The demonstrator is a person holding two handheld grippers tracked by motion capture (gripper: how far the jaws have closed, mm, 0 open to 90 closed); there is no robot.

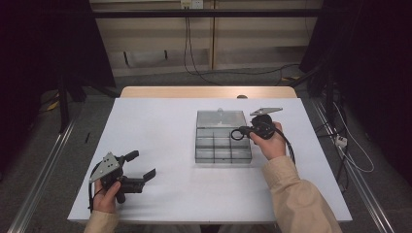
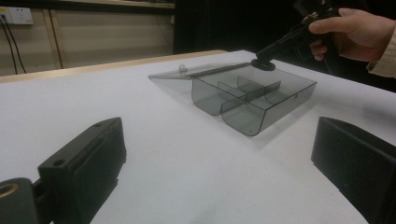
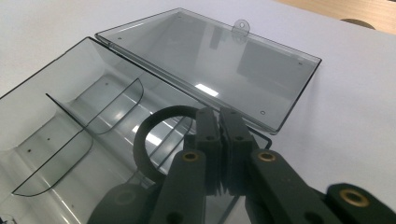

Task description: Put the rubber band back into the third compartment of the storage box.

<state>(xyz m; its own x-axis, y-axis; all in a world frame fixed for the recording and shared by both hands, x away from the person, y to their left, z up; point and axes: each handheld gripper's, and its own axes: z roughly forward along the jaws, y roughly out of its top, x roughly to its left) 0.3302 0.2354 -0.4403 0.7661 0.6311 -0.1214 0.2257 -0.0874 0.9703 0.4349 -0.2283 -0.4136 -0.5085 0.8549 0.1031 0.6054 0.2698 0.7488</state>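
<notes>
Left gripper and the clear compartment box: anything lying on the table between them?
Nothing: in the high view, bare white table separates the left gripper from the compartment box.

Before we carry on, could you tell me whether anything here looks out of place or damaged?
Nothing stands out: the clear box sits square on the table, lid open flat, and the right gripper holds a black ring over it.

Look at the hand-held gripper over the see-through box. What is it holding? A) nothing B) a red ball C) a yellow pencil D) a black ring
D: the right hand-held gripper has its jaws closed on a thin black ring, held above the open, smoky clear plastic box with dividers, whose flat lid lies flipped back on the table.
</notes>
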